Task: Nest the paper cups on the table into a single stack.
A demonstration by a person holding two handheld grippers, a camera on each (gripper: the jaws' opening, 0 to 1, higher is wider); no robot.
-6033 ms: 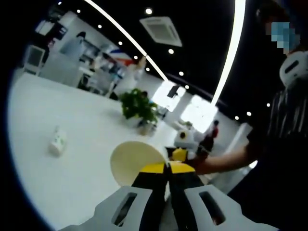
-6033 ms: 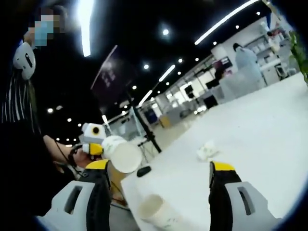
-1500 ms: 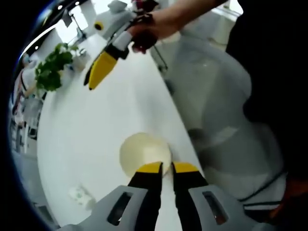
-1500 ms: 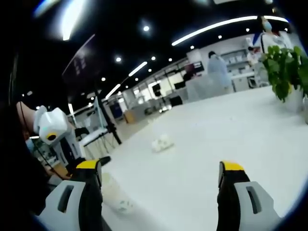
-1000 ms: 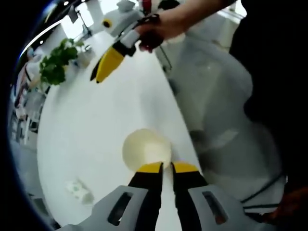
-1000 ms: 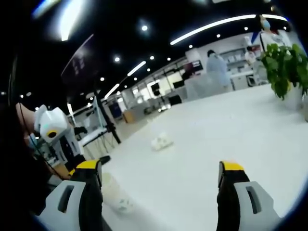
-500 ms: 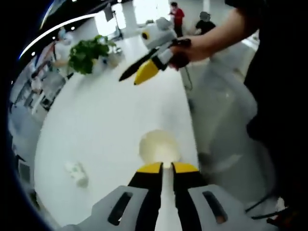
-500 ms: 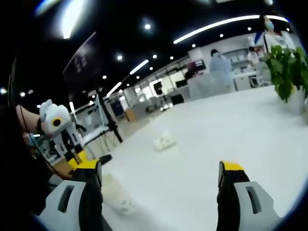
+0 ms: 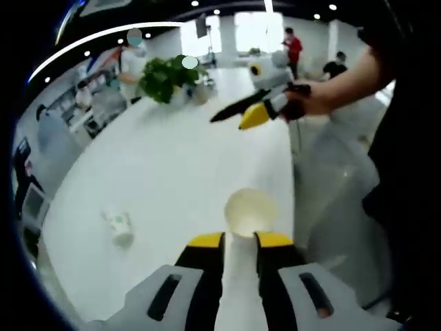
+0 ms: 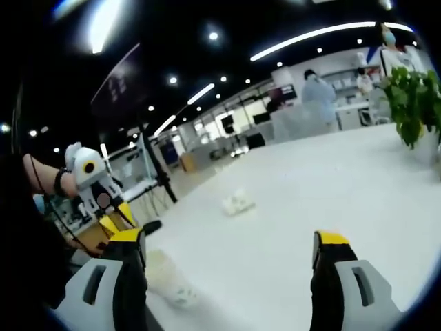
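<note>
Left gripper view: your left gripper [image 9: 240, 240] is pinching the wall of a paper cup [image 9: 248, 212], its open mouth facing away, low over the near edge of the white table [image 9: 158, 172]. Your right gripper [image 10: 227, 243] is hovering with jaws spread wide, holding nothing. The paper cup probably weighs little and crushes easily, so you are best gripping gently at the stiffer rim. A crumpled white object [image 9: 120, 227] is lying well apart.
</note>
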